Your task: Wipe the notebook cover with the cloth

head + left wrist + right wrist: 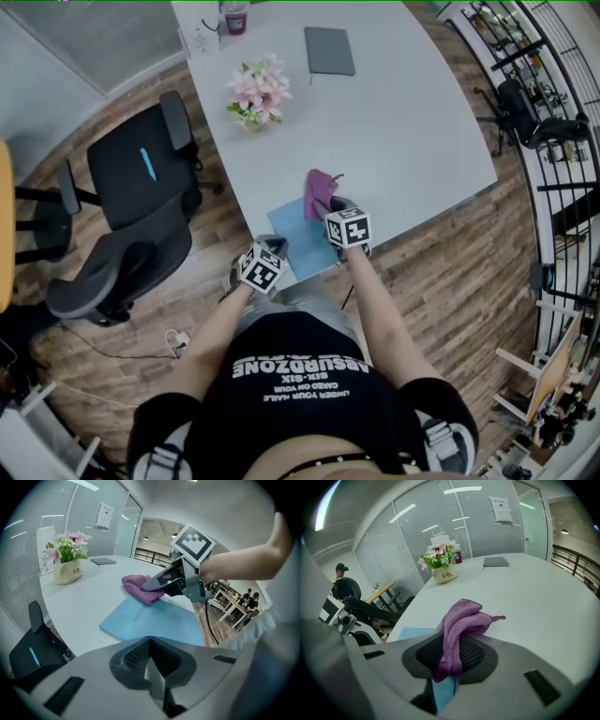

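Observation:
A light blue notebook [298, 242] lies flat at the near edge of the white table [403, 141]. Over its far end is a purple cloth [319, 192], and my right gripper [339, 214] is shut on it. In the right gripper view the cloth [461, 620] drapes out between the jaws, with a strip of the notebook [412, 633] below. My left gripper [270, 251] is shut and empty, just off the notebook's near-left corner. The left gripper view shows the notebook [154, 620] ahead, with the cloth [138, 587] in the right gripper [154, 582] at its far end.
A vase of pink flowers [258, 94] and a dark grey notebook [329, 50] sit at the table's far side, with a cup [234, 17] behind them. A black office chair [141, 206] stands left of the table. A railing [562, 141] runs along the right.

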Available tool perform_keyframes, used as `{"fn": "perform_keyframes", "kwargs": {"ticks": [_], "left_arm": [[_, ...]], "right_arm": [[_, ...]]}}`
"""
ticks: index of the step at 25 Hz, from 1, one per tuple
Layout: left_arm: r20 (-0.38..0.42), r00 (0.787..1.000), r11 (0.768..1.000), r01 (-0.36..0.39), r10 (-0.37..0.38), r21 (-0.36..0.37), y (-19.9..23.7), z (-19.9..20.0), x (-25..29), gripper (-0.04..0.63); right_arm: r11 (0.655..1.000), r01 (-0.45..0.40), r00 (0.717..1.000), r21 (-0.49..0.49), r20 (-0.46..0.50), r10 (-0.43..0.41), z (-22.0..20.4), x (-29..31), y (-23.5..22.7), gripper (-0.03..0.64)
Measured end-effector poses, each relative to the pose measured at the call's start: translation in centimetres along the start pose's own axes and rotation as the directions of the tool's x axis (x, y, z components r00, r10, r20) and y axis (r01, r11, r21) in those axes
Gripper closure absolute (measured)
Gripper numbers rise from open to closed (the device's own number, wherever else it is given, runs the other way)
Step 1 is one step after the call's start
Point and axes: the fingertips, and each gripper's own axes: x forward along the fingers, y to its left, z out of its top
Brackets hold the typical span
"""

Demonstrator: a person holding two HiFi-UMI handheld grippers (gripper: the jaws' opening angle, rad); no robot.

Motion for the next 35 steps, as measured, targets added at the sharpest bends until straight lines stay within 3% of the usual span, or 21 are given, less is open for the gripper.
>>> {"fn": "perform_keyframes", "kwargs": {"ticks": [23, 35], "left_arm": [[0.004, 1.000, 1.000, 0.008, -0.008, -0.003, 0.0, 0.1, -0.1, 0.578], [0.011, 1.000, 1.000, 0.007, -0.007, -0.005, 0.1, 0.1, -0.1, 0.578]], "right_arm": [[0.999, 0.006, 1.000, 0.037, 0.012, -0.007, -3.8, -3.1, 0.2, 0.526], [0.999, -0.029, 0.999, 0.027, 0.018, 0.029, -4.3, -2.6, 3.5, 0.529]]}}
